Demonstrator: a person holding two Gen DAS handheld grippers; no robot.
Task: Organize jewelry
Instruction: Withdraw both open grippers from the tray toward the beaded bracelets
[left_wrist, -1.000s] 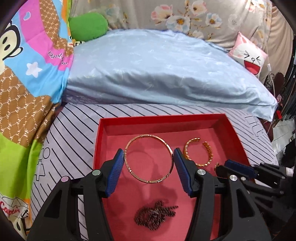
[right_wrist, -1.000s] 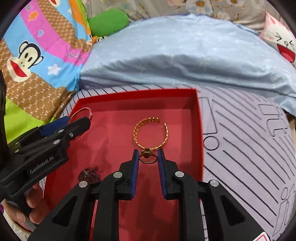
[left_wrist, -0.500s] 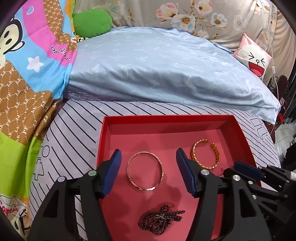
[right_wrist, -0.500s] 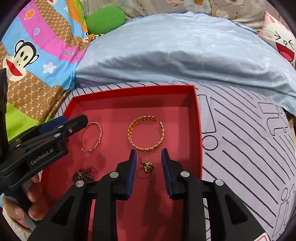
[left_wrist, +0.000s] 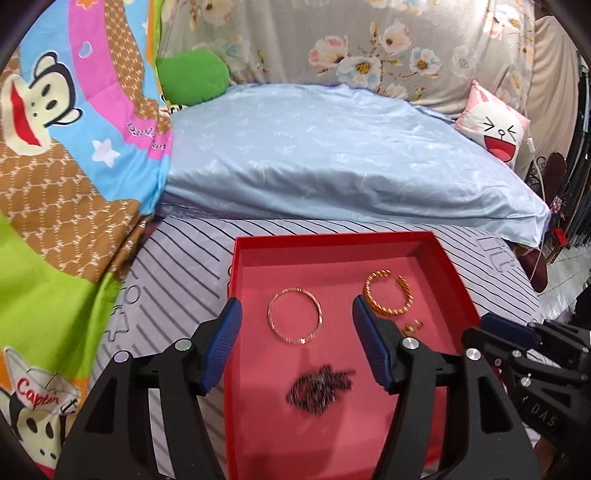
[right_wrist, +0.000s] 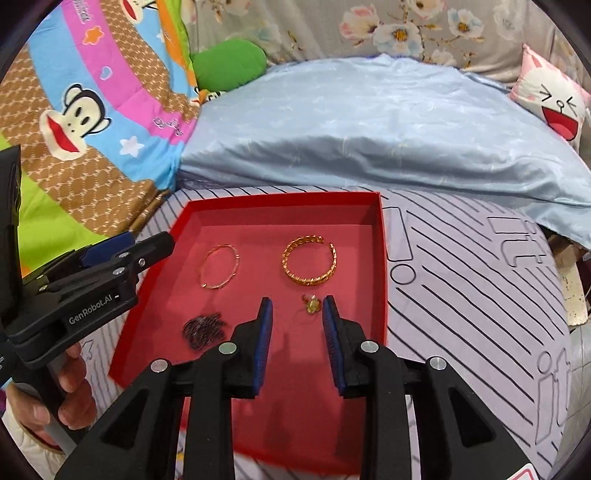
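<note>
A red tray (left_wrist: 332, 245) (right_wrist: 382, 258) lies on the striped bed sheet. In it lie a thin rose-gold bangle (left_wrist: 294, 316) (right_wrist: 220, 266), a twisted gold cuff (left_wrist: 388, 297) (right_wrist: 310, 264), a small gold ring (left_wrist: 413, 326) (right_wrist: 312, 304) and a dark beaded chain (left_wrist: 319, 386) (right_wrist: 204, 327). My left gripper (left_wrist: 295, 328) is open and empty, raised above the tray with the bangle seen between its fingers. My right gripper (right_wrist: 297, 314) is open and empty, just behind the ring. Each gripper shows in the other's view.
A light blue pillow (left_wrist: 332, 158) lies behind the tray. A colourful cartoon blanket (left_wrist: 66, 155) is at the left. A green cushion (left_wrist: 192, 75) and a pink face cushion (left_wrist: 495, 127) lie at the back. The bed edge is at the right.
The right gripper opened and let the gold ring down into the tray. Both grippers pulled back and up from the tray, so the jewelry looks smaller and farther.
</note>
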